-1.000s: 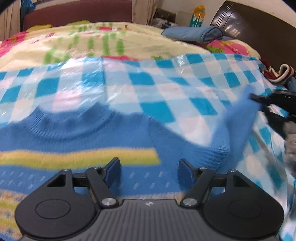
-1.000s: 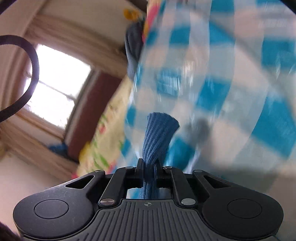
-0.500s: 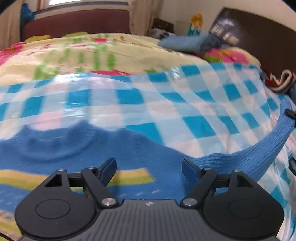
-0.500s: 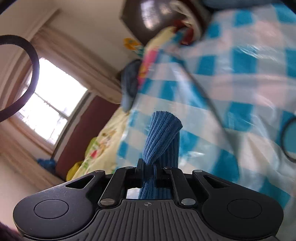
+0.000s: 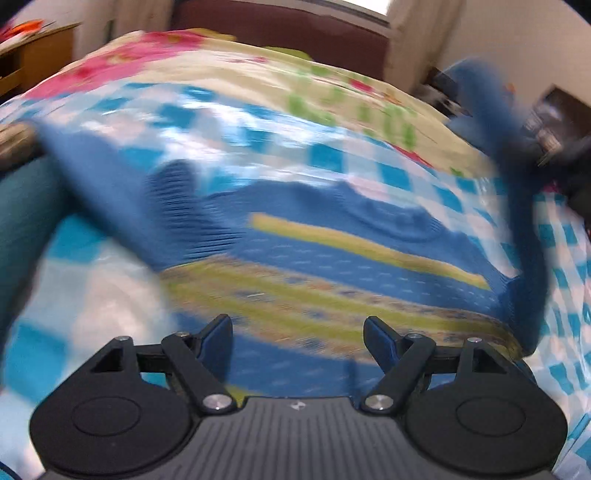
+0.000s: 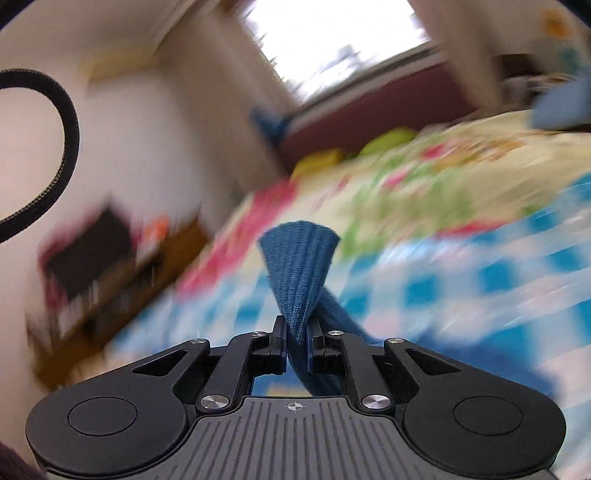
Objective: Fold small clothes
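Note:
A small blue knit sweater (image 5: 332, 266) with yellow and green stripes lies flat on a blue-and-white checked plastic sheet (image 5: 258, 140). My left gripper (image 5: 297, 332) hovers over its lower body, jaws wide apart with nothing between them. One sleeve (image 5: 122, 195) lies out to the left. The other sleeve (image 5: 517, 206) is lifted up at the right, its ribbed cuff (image 6: 299, 269) pinched in my right gripper (image 6: 297, 336), which is shut on it. That gripper shows as a dark blur (image 5: 569, 166) at the right edge of the left wrist view.
The checked sheet covers a bed with a flowered yellow quilt (image 5: 258, 70). A dark red headboard (image 5: 288, 26) and a window (image 6: 332, 40) stand behind. A wooden desk (image 6: 122, 280) is left of the bed. A teal sleeve (image 5: 22, 229) fills the left edge.
The right gripper has swung round and risen, carrying the sleeve cuff from out at the side up over the sweater. The left gripper has slid across the sweater, its jaws slightly wider.

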